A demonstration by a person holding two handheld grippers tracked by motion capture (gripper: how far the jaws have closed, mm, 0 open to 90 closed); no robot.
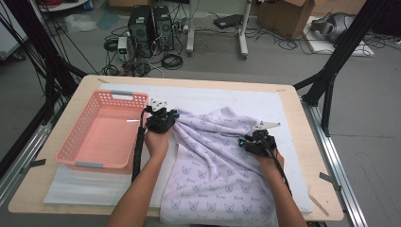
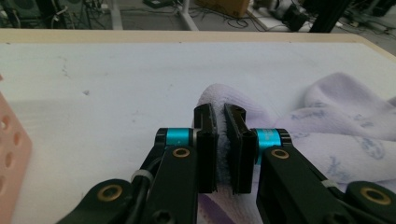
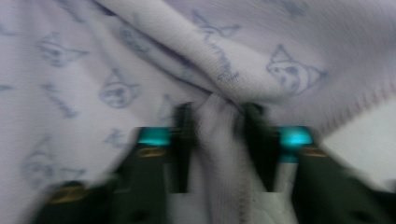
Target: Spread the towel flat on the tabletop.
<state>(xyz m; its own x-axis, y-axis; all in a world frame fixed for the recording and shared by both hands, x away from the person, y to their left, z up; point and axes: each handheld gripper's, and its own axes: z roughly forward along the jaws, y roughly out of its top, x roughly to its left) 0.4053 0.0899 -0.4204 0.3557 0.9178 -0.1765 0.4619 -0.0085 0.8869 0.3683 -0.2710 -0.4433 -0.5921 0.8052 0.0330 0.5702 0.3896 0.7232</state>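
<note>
- The left hand-held gripper (image 1: 171, 115) sits near the far left corner of a pale lilac towel (image 1: 217, 161) printed with small blue animal faces, just to the right of a pink plastic basket (image 1: 101, 130).
- In the left gripper view the left hand-held gripper (image 2: 219, 114) has its two black jaws drawn close together with a fold of the towel (image 2: 336, 135) pinched between them; the cloth bulges out just past the jaw tips.
- The right hand-held gripper (image 1: 247, 141) is on the towel's right edge, about level with the middle of the cloth, with a grey three-cornered plate on top of it.
- The right gripper view is blurred, yet the right hand-held gripper (image 3: 215, 114) shows a bunched ridge of the towel (image 3: 93, 60) clamped between its jaws, the stitched hem running down between them.
- The towel lies rumpled on a white mat (image 1: 246, 101) that covers the wooden counter (image 1: 302, 142); creases run between the two gripped spots, and its near edge hangs over the front of the counter.
- The basket stands on the left part of the counter, open side up, apart from the towel.
- Both forearms come in from the bottom of the high view, one on each side of the towel.
- Beyond the counter, on the floor, stand two black computer towers (image 1: 151, 28) amid cables.
</note>
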